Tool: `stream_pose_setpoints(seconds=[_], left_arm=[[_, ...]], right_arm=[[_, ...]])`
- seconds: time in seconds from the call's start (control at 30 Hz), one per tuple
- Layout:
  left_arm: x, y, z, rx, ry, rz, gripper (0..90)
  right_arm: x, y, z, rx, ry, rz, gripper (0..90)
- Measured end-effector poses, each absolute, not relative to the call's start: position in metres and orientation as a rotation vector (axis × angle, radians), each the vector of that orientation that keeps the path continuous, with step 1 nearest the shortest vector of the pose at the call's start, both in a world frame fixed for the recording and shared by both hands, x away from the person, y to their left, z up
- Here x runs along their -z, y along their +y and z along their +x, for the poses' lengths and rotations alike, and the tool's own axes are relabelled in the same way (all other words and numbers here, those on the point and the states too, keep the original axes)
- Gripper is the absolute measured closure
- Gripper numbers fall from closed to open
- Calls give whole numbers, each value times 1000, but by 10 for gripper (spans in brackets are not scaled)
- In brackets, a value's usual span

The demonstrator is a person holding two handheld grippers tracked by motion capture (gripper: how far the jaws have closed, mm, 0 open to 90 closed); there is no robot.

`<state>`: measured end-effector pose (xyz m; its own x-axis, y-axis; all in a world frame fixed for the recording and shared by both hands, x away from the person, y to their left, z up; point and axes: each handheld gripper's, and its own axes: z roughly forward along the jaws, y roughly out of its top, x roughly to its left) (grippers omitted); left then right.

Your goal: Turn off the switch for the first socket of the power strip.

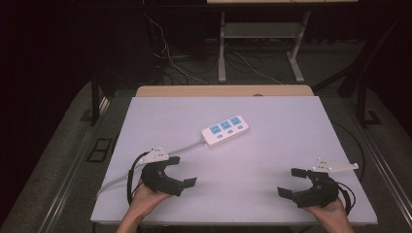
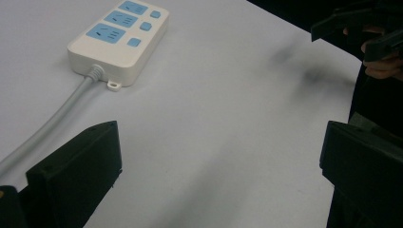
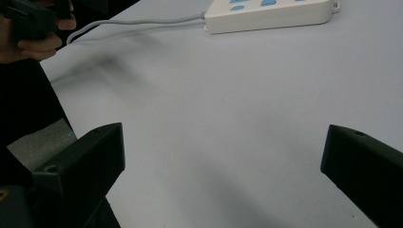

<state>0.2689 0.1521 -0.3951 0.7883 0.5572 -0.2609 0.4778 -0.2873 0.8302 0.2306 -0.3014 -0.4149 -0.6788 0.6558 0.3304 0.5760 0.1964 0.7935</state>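
— Right, report on the strip first.

— I see one power strip [image 1: 225, 130] lying flat on the white table [image 1: 272, 160], a little left of centre and toward the far half, set at a slant. Its body is cream-white, oblong with rounded corners. I count three light-blue socket faces in a row along the top, with three small blue buttons alongside them. In the left gripper view a small mounting tab with a hole sticks out at the corner by the cable entry.

— Cable?

— Grey cord [image 1: 187, 145], leaving the strip's near-left end through a ribbed collar and running across the table toward its left edge, passing close by my left gripper.

— Grippers?

— Left gripper [image 1: 184, 170] sits near the front-left of the table, jaws spread wide, nothing between them, pointing roughly at the strip. Right gripper [image 1: 290, 181] sits near the front-right, jaws likewise spread wide with bare table between them. Neither touches the strip; the left is nearer, the right well apart from it.

— Surface condition?

— Faint dark smudges on the table in the left gripper view, toward the right-hand edge.
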Motion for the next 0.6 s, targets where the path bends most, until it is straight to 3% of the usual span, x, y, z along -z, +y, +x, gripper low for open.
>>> stream_pose_setpoints(seconds=[0.6], left_arm=[[378, 143, 292, -102, 765, 1984, 0]], right_arm=[[416, -300, 230, -1495, 2384, 1205, 5]])
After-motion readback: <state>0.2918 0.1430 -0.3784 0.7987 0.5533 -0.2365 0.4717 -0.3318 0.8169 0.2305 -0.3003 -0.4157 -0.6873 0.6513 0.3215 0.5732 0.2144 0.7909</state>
